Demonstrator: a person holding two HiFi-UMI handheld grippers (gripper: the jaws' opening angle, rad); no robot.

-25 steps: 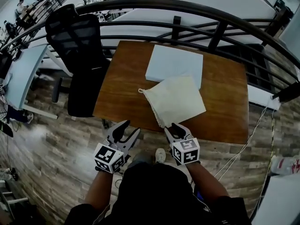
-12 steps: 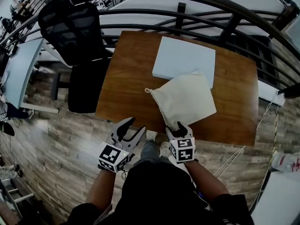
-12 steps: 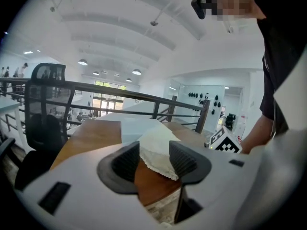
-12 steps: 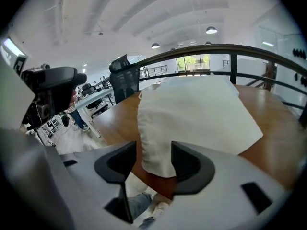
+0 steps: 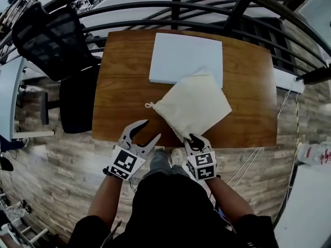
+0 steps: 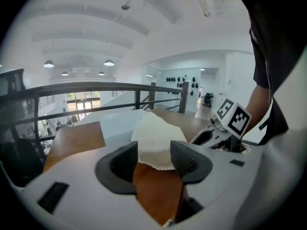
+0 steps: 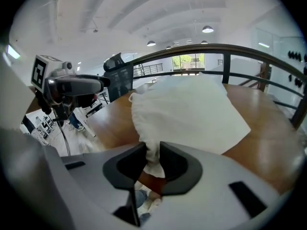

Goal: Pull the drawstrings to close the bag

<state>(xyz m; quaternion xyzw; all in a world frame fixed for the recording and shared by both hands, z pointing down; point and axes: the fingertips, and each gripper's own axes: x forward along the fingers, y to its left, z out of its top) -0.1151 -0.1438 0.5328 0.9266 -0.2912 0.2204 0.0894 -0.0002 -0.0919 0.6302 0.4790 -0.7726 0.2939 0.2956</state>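
A cream drawstring bag (image 5: pixel 196 102) lies diagonally on the wooden table (image 5: pixel 124 87), its far corner resting on a white board. The gathered mouth runs along its near-left edge, and a cord loop (image 5: pixel 149 106) sticks out at the left end. My right gripper (image 5: pixel 190 138) is at the bag's near corner. Its jaws are closing, and in the right gripper view (image 7: pixel 152 159) the pads pinch a fold of the bag (image 7: pixel 192 114). My left gripper (image 5: pixel 147 130) hovers at the table's near edge, jaws opening, nothing between them (image 6: pixel 154 162). From there the bag (image 6: pixel 153 138) lies just ahead.
A white board (image 5: pixel 186 56) lies flat at the table's far side. A black office chair (image 5: pixel 51 35) stands to the left of the table. A dark metal railing (image 5: pixel 176 4) runs behind it. A white cable (image 5: pixel 248 164) trails over the plank floor at right.
My right gripper has moved up to the bag's near corner and its jaws have closed on the cloth. The left gripper has stayed by the table's near edge.
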